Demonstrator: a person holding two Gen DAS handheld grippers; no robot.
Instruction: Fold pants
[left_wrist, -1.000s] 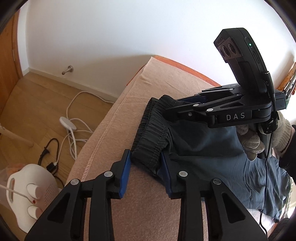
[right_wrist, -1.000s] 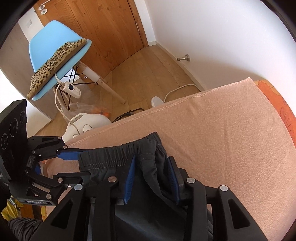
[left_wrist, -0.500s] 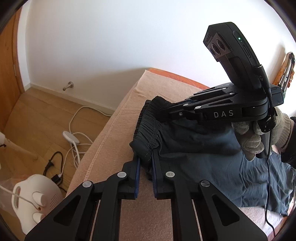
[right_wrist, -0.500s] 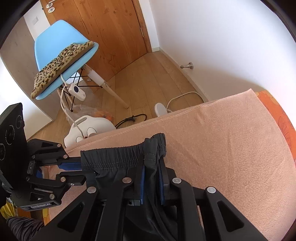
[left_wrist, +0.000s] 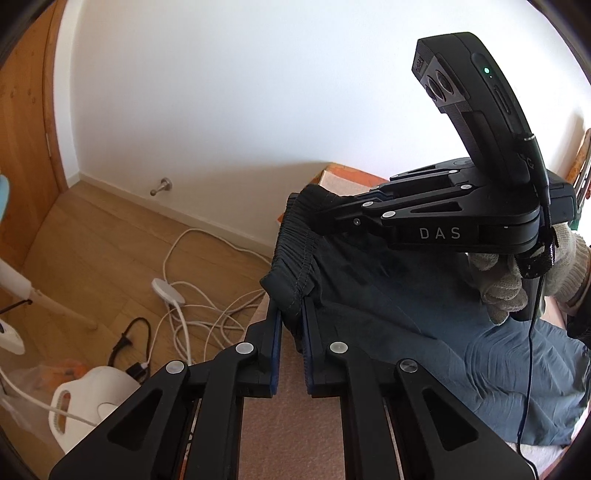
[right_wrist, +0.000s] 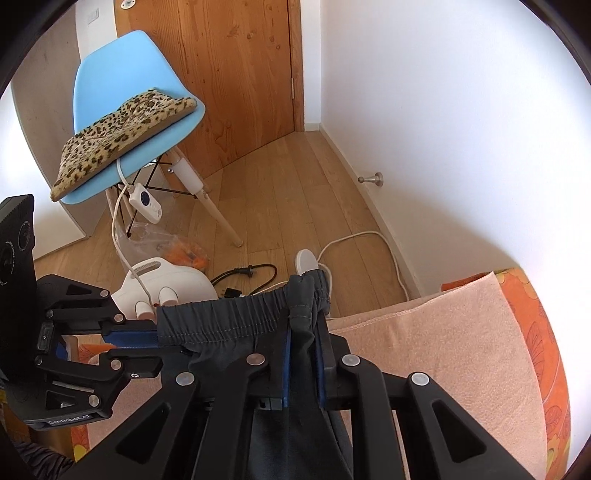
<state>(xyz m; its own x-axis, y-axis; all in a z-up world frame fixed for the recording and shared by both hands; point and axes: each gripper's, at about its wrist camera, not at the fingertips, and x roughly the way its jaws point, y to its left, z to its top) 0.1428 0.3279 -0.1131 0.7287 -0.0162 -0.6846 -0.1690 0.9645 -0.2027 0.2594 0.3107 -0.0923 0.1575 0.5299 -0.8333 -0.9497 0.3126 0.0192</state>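
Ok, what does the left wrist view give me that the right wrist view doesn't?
Left wrist only: the pants' legs trailing back over the bed, and the gloved hand holding the right gripper.

Right wrist only: the blue chair, its leopard cushion, and the wooden door.

Both: each gripper shut on the waistband, left gripper included, above the pink blanket, plus floor cables.

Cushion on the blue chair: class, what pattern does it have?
Leopard print, tan with dark spots; the cushion on the blue chair shows best in the right wrist view.
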